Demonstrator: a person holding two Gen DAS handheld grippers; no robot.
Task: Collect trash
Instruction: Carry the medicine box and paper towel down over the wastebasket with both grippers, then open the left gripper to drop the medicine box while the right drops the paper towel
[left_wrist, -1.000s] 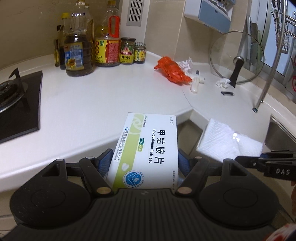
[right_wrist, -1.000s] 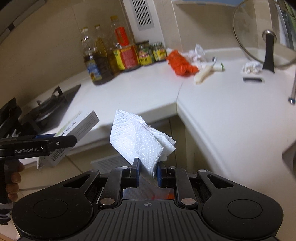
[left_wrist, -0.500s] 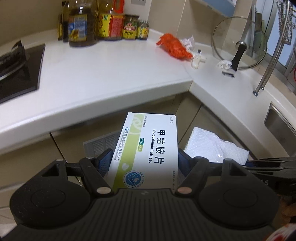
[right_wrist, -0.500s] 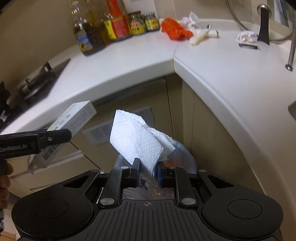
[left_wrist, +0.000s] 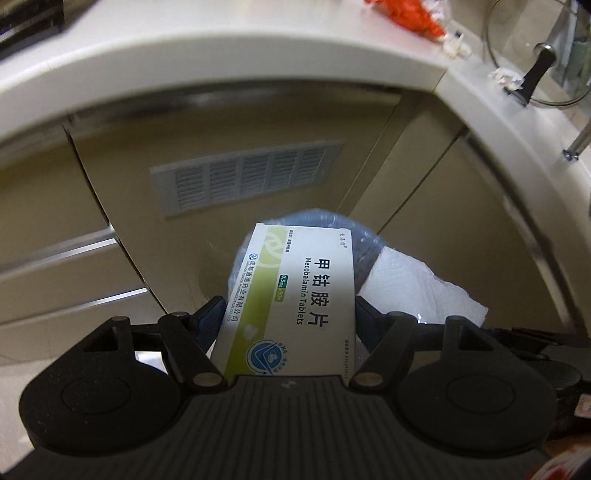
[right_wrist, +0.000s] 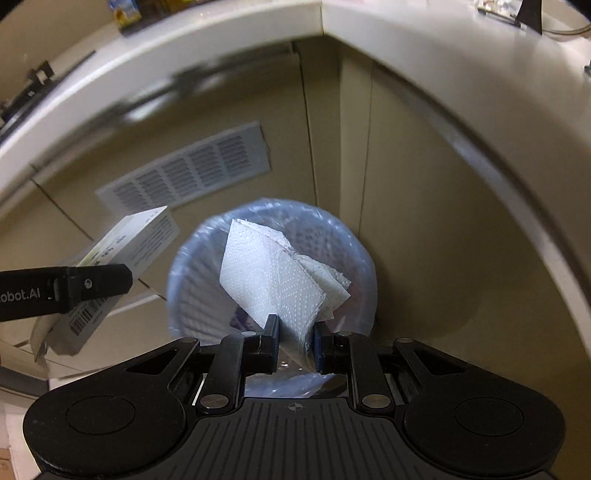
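Two pieces of kitchen rubbish hang over a plastic-lined waste bin (right_wrist: 271, 266) that stands on the floor in the corner under the curved white bench (right_wrist: 424, 48). The right hand-held gripper (right_wrist: 294, 334) is closed on a folded white paper towel (right_wrist: 273, 277), which sits directly above the bin's mouth. The left hand-held gripper (left_wrist: 288, 325) clamps a white-and-green tablet box (left_wrist: 295, 299) across its width, over the bin's left rim. A louvred vent (right_wrist: 184, 173) is set in the beige cabinet door behind the bin. An orange wrapper (left_wrist: 406, 14) and a glass pan lid (left_wrist: 535, 55) lie on the bench above the bin.
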